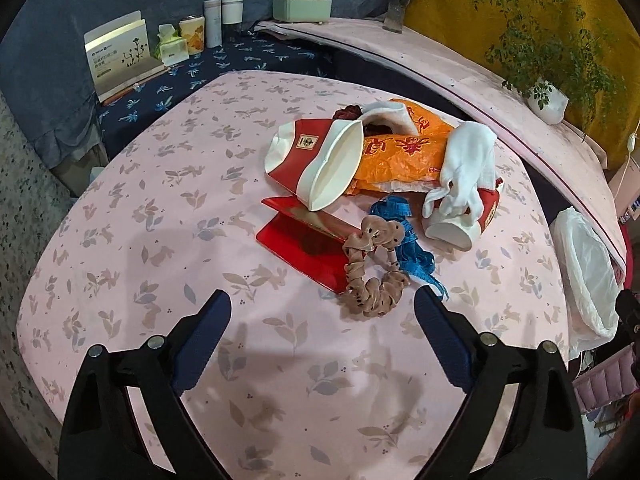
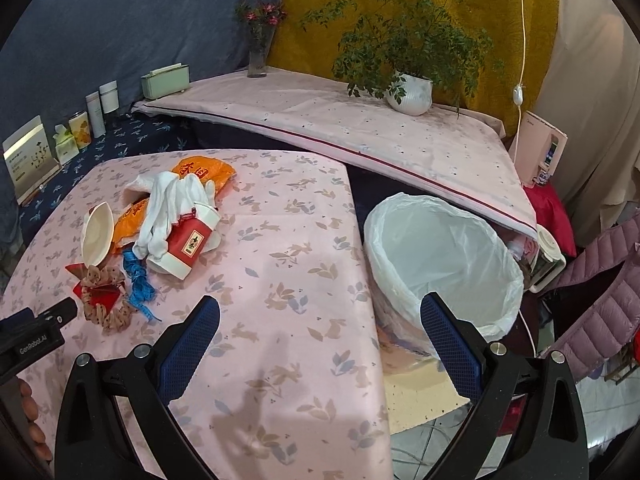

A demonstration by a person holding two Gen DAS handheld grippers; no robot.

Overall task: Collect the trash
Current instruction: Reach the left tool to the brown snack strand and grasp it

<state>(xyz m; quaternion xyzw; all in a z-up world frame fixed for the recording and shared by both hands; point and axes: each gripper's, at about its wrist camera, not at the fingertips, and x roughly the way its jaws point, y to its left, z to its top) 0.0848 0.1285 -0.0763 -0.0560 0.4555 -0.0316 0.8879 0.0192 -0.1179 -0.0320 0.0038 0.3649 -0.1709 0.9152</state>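
Note:
A heap of trash lies on the pink tablecloth [image 1: 160, 240]: two squashed red-and-white paper cups [image 1: 312, 164] [image 1: 464, 224], an orange plastic bag [image 1: 400, 152], a white glove [image 1: 464, 168], a red envelope [image 1: 304, 244], a blue ribbon [image 1: 412, 248] and a beige scrunchie [image 1: 372, 276]. My left gripper [image 1: 322, 312] is open and empty, just short of the scrunchie. My right gripper [image 2: 320, 320] is open and empty over the table's right edge, with the heap [image 2: 160, 216] to its left and the white-lined trash bin [image 2: 444, 256] to its right.
The bin stands off the table's right edge, also seen in the left wrist view [image 1: 588, 276]. A raised pink shelf [image 2: 360, 128] behind holds a potted plant [image 2: 412, 92], a flower vase [image 2: 258, 56] and a green box [image 2: 166, 80]. Boxes and bottles [image 1: 176, 40] stand at back left.

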